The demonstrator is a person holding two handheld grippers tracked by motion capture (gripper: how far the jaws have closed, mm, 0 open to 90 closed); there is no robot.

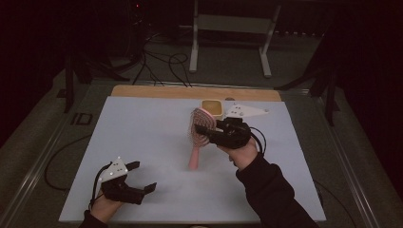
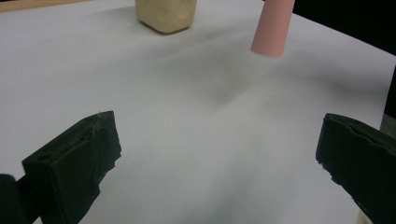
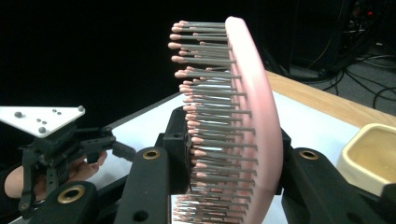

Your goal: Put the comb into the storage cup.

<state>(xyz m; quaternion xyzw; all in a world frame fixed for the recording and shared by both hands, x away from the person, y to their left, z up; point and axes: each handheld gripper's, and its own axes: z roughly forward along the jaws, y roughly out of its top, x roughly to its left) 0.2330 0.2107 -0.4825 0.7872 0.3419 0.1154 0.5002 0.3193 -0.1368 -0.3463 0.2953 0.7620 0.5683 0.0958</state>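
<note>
Right claw [image 1: 205, 133]: clamped across the pink hairbrush [image 1: 201, 127] head, handle hanging above the desk [image 1: 142, 137] centre.
Left claw [image 1: 138, 176]: wide, empty, near front-left corner.
Technique: keep grip firm, bristles clear of the cream cup [image 1: 212, 108].

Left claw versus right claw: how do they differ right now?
The left claw stands open with nothing between its jaws, low near the table's front edge; the right claw is shut on the pink hairbrush. The left sits close to the table surface, while the right holds its brush lifted near the cream cup. Both are black, hand-held, each topped with a grey plate.
</note>
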